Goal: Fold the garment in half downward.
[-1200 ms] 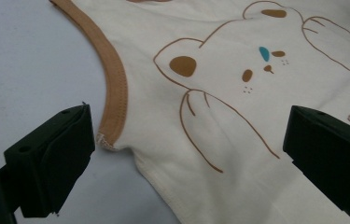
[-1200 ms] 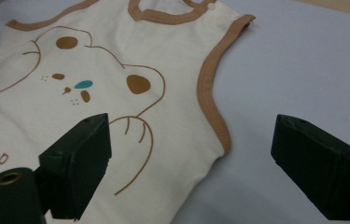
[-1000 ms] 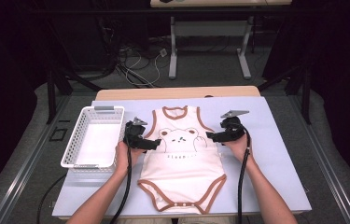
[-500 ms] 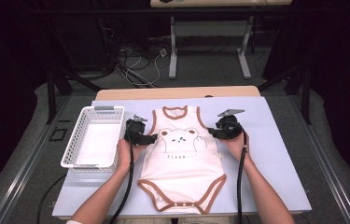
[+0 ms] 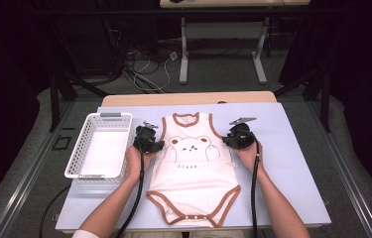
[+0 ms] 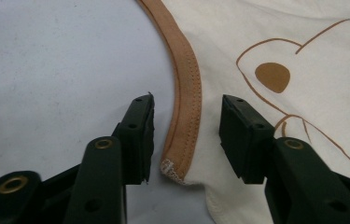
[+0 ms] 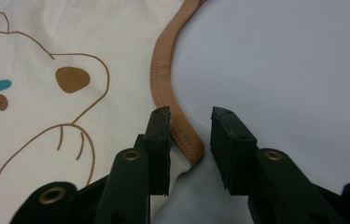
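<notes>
Closing, the left gripper [image 6: 185,135] and right gripper [image 7: 190,144] jaws straddle the baby bodysuit's [image 5: 193,173] brown armhole trims, gaps remaining.

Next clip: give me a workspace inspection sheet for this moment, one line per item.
Surface: pale mat over a wooden table.
Job's things: baby bodysuit lying flat, bear print up, brown trim.
Clutter: white basket at the left of the mat.
Tongs: left tongs straddle the armhole trim, jaws just been closing, gaps at both pads; right tongs straddle the opposite armhole trim, also just been closing, not yet pressing.
Cables: a black cable trails from the left tongs, another from the right; loose wires on the floor.
Surroundings: dark room, second table's legs behind.
</notes>
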Demonstrator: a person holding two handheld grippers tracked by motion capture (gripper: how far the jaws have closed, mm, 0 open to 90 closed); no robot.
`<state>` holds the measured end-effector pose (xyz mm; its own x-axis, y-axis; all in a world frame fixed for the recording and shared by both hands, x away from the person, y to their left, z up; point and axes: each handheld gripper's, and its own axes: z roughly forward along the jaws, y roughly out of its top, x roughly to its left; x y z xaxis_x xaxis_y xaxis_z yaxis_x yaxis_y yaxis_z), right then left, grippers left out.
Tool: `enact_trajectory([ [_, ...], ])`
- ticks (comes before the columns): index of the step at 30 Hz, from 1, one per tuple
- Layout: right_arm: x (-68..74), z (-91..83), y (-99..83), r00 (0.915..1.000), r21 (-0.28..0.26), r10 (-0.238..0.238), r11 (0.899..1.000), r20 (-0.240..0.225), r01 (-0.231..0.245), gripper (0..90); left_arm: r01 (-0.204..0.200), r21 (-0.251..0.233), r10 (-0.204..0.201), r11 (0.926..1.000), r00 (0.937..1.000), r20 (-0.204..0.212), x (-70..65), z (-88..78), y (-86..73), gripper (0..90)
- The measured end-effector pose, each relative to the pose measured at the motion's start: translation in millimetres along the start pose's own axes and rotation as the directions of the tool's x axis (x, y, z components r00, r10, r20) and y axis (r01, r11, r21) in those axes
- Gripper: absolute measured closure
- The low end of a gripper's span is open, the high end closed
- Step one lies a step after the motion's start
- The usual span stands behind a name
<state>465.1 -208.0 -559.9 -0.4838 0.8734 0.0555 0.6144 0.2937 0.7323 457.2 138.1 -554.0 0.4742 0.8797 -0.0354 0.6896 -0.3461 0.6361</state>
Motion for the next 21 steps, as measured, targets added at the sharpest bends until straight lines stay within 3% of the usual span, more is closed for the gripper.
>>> enact_trajectory([
  [8, 1.6, 1.2, -0.1, 0.9992, 0.003, -0.033, 0.999, -0.024, 0.033, 83.7, -0.047, 0.005, 0.047, 0.9989, 0.9987, 0.017, -1.5, 1.7, 4.1, 83.8],
  [14, 4.0, 0.9, 1.5, 0.9989, -0.009, -0.045, 0.999, -0.007, 0.045, 87.4, -0.104, 0.03, 0.105, 0.9942, 0.9939, -0.034, -4.4, 1.5, 8.2, 86.6],
  [21, 4.9, -2.1, 4.9, 0.9968, -0.038, -0.075, 0.996, 0.028, 0.076, 87.6, -0.114, 0.011, 0.115, 0.9934, 0.989, -0.094, -6.4, 1.0, 10.9, 87.1],
])
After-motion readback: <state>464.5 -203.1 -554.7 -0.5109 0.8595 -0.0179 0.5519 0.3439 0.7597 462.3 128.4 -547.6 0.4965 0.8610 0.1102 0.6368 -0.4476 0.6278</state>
